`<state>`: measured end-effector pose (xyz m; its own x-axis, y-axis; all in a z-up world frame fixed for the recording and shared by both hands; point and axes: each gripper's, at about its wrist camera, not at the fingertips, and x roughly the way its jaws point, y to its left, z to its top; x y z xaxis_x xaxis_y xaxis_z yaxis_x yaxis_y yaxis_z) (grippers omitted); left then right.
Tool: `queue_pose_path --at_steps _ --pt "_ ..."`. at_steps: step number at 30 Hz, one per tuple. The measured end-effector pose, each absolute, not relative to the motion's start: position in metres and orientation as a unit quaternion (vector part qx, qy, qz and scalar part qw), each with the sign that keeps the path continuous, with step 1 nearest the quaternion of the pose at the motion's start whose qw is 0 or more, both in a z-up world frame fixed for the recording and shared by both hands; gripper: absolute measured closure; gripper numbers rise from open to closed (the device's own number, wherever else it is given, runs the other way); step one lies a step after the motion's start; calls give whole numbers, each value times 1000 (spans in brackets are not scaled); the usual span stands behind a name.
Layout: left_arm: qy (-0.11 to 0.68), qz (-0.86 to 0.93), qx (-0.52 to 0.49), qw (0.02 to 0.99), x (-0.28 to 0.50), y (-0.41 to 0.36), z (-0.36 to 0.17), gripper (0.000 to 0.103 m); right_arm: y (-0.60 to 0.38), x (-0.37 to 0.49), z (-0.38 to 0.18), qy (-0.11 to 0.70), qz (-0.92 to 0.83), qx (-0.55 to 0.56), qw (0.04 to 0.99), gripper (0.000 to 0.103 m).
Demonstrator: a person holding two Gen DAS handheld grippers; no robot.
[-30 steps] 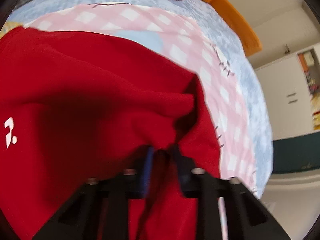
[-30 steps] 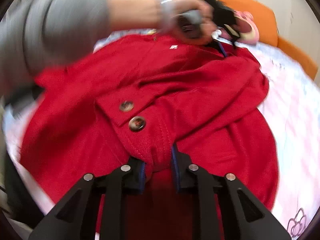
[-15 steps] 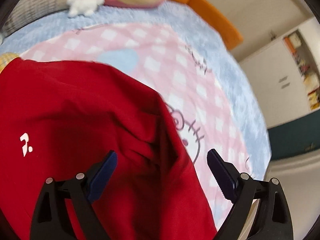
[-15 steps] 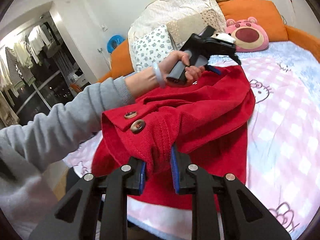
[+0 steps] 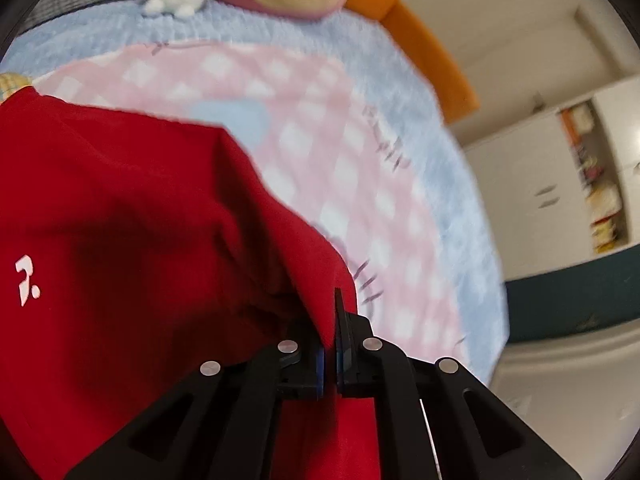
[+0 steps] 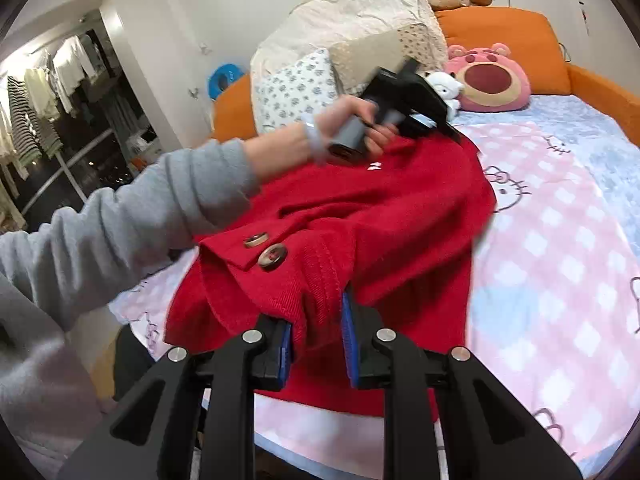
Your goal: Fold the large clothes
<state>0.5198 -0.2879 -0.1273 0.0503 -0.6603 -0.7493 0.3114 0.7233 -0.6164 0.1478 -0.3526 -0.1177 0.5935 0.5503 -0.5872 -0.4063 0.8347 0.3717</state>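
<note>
After its jaws had just been closing, the left tool [image 5: 329, 334] is pinched on the red coat [image 6: 400, 216] edge again; the right tool [image 6: 316, 322] grips the buttoned part, so the coat is held lifted above the bed [image 6: 560, 240] for folding.

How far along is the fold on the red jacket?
Early. Done: nothing is folded flat; the red jacket lies bunched on the pink checked blanket. In hand: the right tool is shut on a thick hem near the two buttons; the left tool, whose jaws have just closed, pinches a far edge. Left: spread the jacket, make the folds, then smooth them.
</note>
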Motion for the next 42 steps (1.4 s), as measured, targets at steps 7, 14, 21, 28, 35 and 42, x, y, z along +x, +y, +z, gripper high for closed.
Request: queue_pose_path --at_steps 7,14,21,28,35,42 --pt "605 -331 -129 713 510 -233 -140 94 -331 140 -131 378 321 100 863 82" --pt "624 -298 -162 704 508 -181 -201 80 -277 152 -187 436 333 77 833 53" --pt "537 -333 -159 759 523 -173 -146 31 -325 169 -154 397 328 121 848 29" --pt "532 -298 -117 784 565 -206 -124 30 -437 292 -145 339 244 258 871 30" --pt "559 -274 -87 778 595 -254 -158 30 -474 404 -217 420 192 348 816 36" --pt "567 -258 -55 780 604 -282 -172 79 -457 437 -256 461 201 357 787 55"
